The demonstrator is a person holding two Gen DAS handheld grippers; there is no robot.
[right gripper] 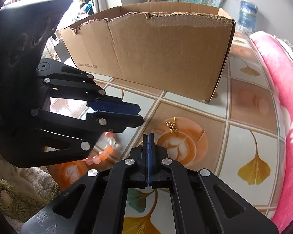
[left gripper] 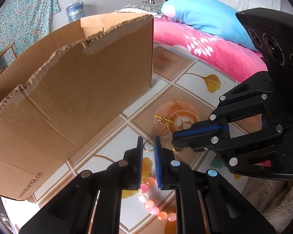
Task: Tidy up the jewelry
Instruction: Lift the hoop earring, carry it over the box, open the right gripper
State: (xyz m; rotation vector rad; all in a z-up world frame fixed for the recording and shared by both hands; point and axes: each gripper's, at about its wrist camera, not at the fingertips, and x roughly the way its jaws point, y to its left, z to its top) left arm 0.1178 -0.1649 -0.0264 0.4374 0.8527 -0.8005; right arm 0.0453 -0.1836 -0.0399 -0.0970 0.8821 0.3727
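Between the fingertips of my left gripper (left gripper: 148,139) sits a small gold ring (left gripper: 147,150), and the blue pads press on its sides. From the right wrist view, the left gripper (right gripper: 140,115) shows only a thin gap. My right gripper (right gripper: 148,135) is shut, pads together, just above the table. A second gold ring (left gripper: 177,149) lies under its tip (left gripper: 173,136), partly hidden; it shows as a gold sliver (right gripper: 141,142). A gold chain with a pendant (left gripper: 163,120) (right gripper: 171,126) lies just beyond both grippers. A pink bead bracelet (left gripper: 152,204) (right gripper: 105,152) lies under the left gripper.
An open cardboard box (left gripper: 68,97) (right gripper: 156,58) with a torn rim stands on the tile-patterned tablecloth (right gripper: 244,140) behind the jewelry. A pink blanket (left gripper: 214,58) (right gripper: 283,97) and blue pillow (left gripper: 205,19) border the far side. Fluffy fabric (right gripper: 19,185) lies at the near edge.
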